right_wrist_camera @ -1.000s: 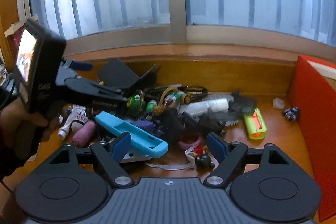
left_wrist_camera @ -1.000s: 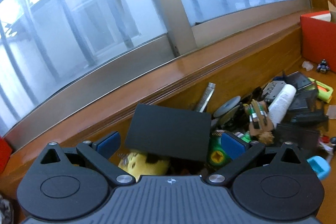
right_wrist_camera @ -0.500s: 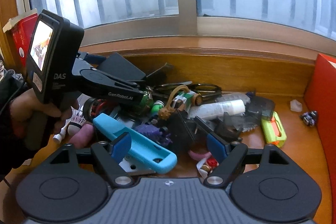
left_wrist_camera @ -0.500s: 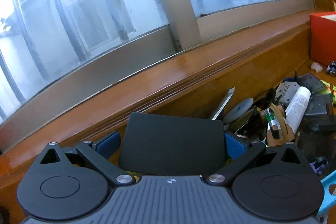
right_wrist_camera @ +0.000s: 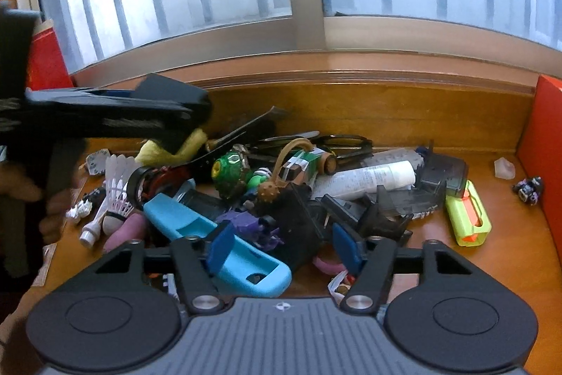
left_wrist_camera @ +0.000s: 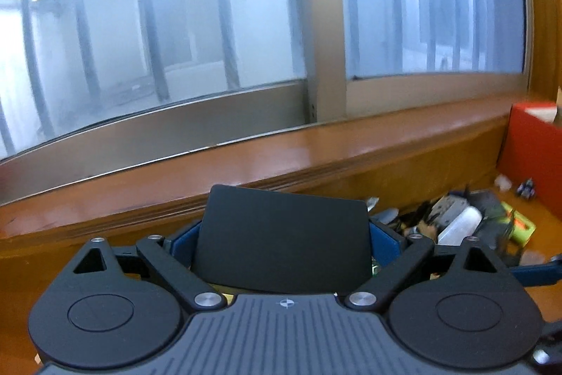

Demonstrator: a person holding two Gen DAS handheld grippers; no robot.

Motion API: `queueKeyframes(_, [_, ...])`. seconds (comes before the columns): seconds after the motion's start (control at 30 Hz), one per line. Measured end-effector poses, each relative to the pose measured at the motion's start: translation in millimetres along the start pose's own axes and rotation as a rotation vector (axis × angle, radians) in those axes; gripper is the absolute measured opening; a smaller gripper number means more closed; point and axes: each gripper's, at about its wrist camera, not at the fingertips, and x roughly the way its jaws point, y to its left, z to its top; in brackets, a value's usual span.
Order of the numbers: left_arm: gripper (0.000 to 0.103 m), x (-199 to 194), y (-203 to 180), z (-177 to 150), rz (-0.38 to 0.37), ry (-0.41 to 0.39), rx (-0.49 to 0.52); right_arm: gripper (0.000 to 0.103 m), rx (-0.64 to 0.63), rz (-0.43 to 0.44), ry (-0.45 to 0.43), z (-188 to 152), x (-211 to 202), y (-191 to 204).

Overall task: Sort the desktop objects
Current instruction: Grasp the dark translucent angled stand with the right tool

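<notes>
Left wrist view first: my left gripper [left_wrist_camera: 282, 239] has its blue fingers [left_wrist_camera: 383, 239] clenched on the side edges of one flat black box [left_wrist_camera: 282, 239], which sits square between them, its broad face toward the lens and its long axis running across from finger to finger. From the right wrist view I see the same box [right_wrist_camera: 168, 94] lifted clear above the left end of the pile, so it lies up and to the left of my right gripper [right_wrist_camera: 282, 247].

That right gripper hangs with its fingers [right_wrist_camera: 219, 247] spread and holding nothing, just above the near edge of the heap: one light-blue case [right_wrist_camera: 224, 252] directly under them, one purple toy [right_wrist_camera: 251, 227] beside it.

Farther into the clutter I count one shuttlecock [right_wrist_camera: 117, 190], one green round toy [right_wrist_camera: 230, 173], one white tube [right_wrist_camera: 368, 180] and one lime-green blaster [right_wrist_camera: 469, 213], all on the wooden table [right_wrist_camera: 491, 269].

Beyond stand two red boxes, one at the left [right_wrist_camera: 47, 62] and one at the right [right_wrist_camera: 542, 143]. I judge the left one nearer for dropping the black box.
</notes>
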Motion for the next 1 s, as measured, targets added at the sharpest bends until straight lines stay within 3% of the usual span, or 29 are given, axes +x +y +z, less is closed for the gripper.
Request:
queueKeyframes(0.3, [0.094, -10, -1, -4, -0.003, 0.013, -0.013, 0.041, 0.244, 0.100, 0.011, -1, 6, -43])
queueKeyframes(0.37, [0.094, -12, -3, -6, -0.006, 0.017, -0.013, 0.027, 0.260, 0.092, 0.034, -5, 12, -48])
queueKeyframes(0.5, [0.094, -17, -5, -8, -0.008, 0.018, -0.009, 0.024, 0.252, 0.097, 0.037, -10, 15, -47])
queueKeyframes(1.0, [0.095, -51, -23, 0, -0.021, -0.036, -0.003, 0.024, 0.244, 0.107, -0.141, 0, -52, -43])
